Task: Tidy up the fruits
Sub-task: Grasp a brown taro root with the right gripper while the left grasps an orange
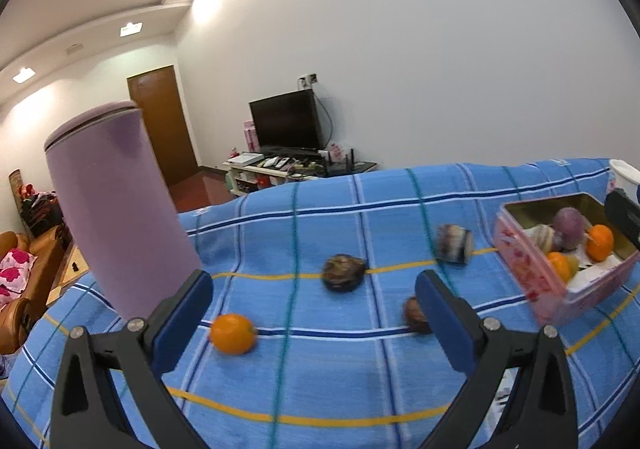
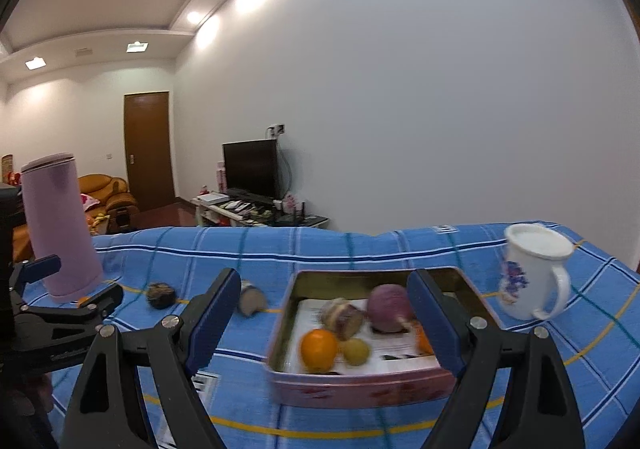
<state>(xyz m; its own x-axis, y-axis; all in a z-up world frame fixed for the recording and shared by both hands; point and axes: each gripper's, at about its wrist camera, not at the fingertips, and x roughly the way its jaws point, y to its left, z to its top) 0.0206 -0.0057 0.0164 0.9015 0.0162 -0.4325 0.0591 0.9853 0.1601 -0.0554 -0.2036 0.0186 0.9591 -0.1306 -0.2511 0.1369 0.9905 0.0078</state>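
My left gripper (image 1: pixel 314 299) is open and empty above the blue checked cloth. Below it lie an orange (image 1: pixel 233 333), a dark brown fruit (image 1: pixel 343 272), a smaller brown fruit (image 1: pixel 416 315) partly behind the right finger, and a cut purple-striped piece (image 1: pixel 454 248). The pink tin box (image 1: pixel 532 281) at the right holds oranges and purple fruit. My right gripper (image 2: pixel 324 319) is open and empty over the pink tin box (image 2: pixel 360 389), which holds an orange (image 2: pixel 319 350), a yellow-green fruit (image 2: pixel 355 351), a purple fruit (image 2: pixel 388 307) and a striped piece (image 2: pixel 342 316).
A tall lilac flask (image 1: pixel 120 209) stands at the left, also in the right wrist view (image 2: pixel 60 229). A white mug (image 2: pixel 532 277) stands right of the box. The left gripper (image 2: pixel 60 309) shows at the left edge. A paper label (image 2: pixel 204 381) lies on the cloth.
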